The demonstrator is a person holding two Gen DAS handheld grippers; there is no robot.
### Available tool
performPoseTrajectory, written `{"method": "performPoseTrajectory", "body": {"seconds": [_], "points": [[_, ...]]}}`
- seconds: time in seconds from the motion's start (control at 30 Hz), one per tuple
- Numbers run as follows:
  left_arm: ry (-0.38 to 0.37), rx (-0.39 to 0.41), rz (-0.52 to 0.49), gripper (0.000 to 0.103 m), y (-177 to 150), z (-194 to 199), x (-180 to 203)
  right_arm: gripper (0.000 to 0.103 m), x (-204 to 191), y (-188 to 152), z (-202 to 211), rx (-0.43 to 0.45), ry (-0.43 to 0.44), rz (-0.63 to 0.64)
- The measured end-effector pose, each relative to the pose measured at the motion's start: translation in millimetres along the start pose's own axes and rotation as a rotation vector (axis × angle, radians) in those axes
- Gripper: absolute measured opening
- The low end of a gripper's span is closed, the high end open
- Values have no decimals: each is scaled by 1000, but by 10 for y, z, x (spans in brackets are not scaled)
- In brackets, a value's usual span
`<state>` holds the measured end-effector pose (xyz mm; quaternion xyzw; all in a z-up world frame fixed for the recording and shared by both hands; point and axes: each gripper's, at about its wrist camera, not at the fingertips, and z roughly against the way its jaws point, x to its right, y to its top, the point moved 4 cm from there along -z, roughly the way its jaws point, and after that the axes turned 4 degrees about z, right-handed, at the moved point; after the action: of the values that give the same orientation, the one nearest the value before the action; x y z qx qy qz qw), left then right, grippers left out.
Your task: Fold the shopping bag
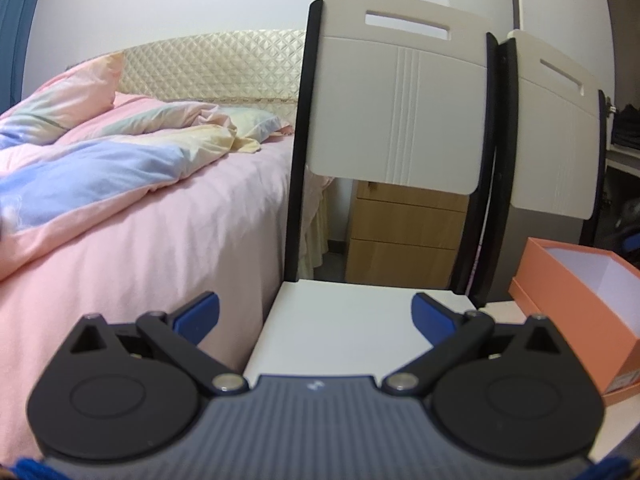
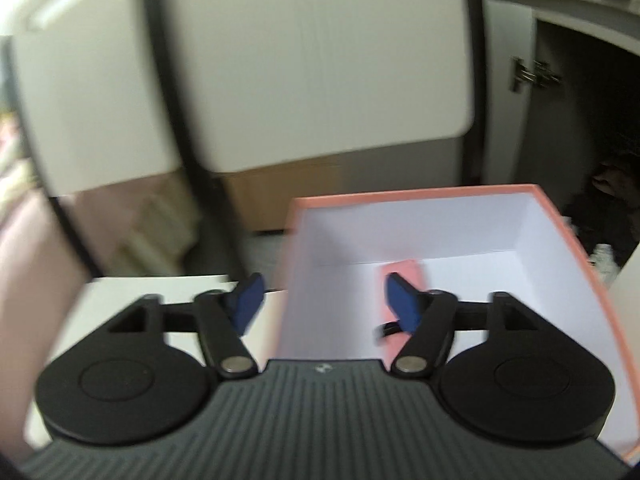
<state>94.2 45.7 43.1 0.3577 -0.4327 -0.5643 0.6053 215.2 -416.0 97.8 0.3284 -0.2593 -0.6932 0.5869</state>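
A flat, folded pink shopping bag [image 2: 406,270] lies on the white floor of an open orange box [image 2: 400,196]; a black strap [image 2: 383,330] shows at its near end. My right gripper [image 2: 326,300] hovers above the box's left wall, open, with nothing pressed between its blue pads; its right finger hides part of the bag. In the left wrist view my left gripper [image 1: 316,316] stands open and empty over a white chair seat [image 1: 340,320], and the same orange box [image 1: 576,312] sits to its right. The bag is hidden in that view.
Two white chair backs [image 1: 400,100] [image 1: 560,140] with black frames stand behind the seats. A bed with pink sheets [image 1: 120,240] and a rumpled quilt lies to the left. A wooden drawer unit [image 1: 400,240] shows behind the chair. Dark shelves [image 2: 580,120] are on the right.
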Motion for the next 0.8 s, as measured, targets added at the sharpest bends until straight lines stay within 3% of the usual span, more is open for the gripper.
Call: {"method": "performPoseTrajectory", "body": {"seconds": [0.23, 0.4, 0.6, 0.8], "points": [[-15, 61, 8, 103, 5, 225, -29, 93, -832, -326, 750, 106, 209, 58], [-19, 83, -1, 103, -5, 346, -33, 93, -1304, -706, 994, 176, 269, 33], [-25, 82, -8, 103, -21, 395, -39, 93, -1603, -1149, 1051, 252, 254, -1], [-44, 87, -69, 103, -63, 409, -13, 93, -1781, -1402, 961, 302, 221, 55]]}}
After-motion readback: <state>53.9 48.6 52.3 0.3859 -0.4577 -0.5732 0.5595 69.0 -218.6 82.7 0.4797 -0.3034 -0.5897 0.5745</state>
